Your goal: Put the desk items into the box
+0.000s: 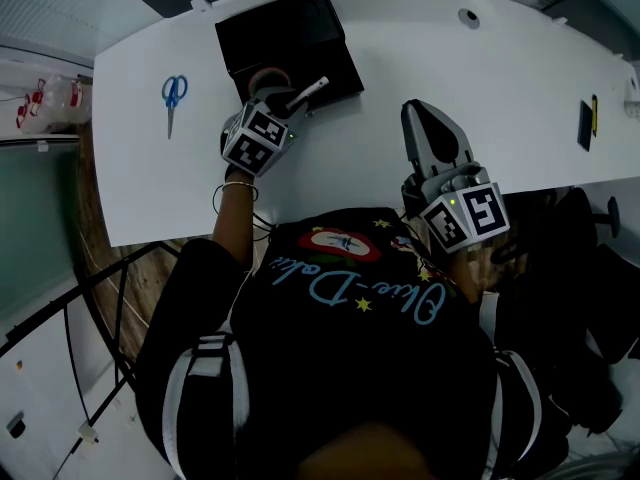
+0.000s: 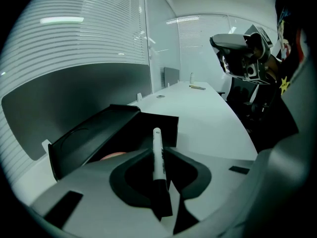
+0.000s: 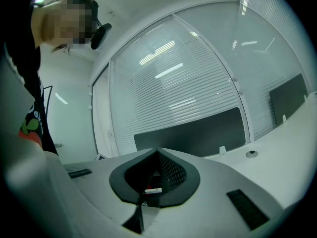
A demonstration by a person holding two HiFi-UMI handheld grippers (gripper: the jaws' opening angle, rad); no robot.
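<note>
A black box lies open at the far middle of the white desk, with a reddish round thing inside. My left gripper hangs at the box's near edge, shut on a black-and-white marker that sticks out towards the box. In the left gripper view the marker stands upright between the jaws of that gripper, above the box. My right gripper hovers level over the desk's near edge, jaws shut and empty; its tips meet. Blue scissors lie at the desk's left.
A small black item and a yellow one lie at the desk's far right. A round cable port sits in the desk's back edge. A dark partition panel and glass walls with blinds stand behind the desk.
</note>
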